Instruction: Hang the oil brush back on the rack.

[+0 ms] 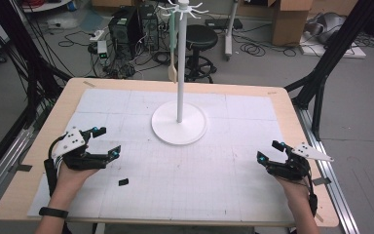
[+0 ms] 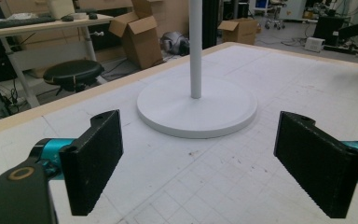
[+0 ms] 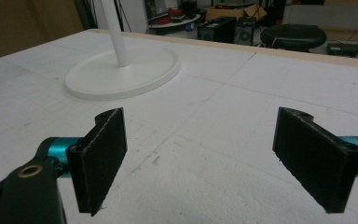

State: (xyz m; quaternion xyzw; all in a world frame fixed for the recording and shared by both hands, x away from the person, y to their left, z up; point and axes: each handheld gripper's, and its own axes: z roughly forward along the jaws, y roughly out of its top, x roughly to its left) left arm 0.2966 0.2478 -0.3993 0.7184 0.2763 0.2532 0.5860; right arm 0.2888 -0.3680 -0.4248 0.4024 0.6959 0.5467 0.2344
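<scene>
Still, bare mat (image 1: 185, 175) between wide-apart tongs (image 1: 106, 141)

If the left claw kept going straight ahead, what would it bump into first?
Probably the white stand's round base. The open left claw points at it over bare mat, though depth is hard to judge.

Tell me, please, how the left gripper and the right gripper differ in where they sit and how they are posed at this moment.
The left gripper sits at the table's left side, near a small black piece on the mat; the right gripper sits at the right side, near nothing loose. The left one's jaws point right and forward, the right one's left and forward. Both are open, hold nothing, and face the white stand.
</scene>
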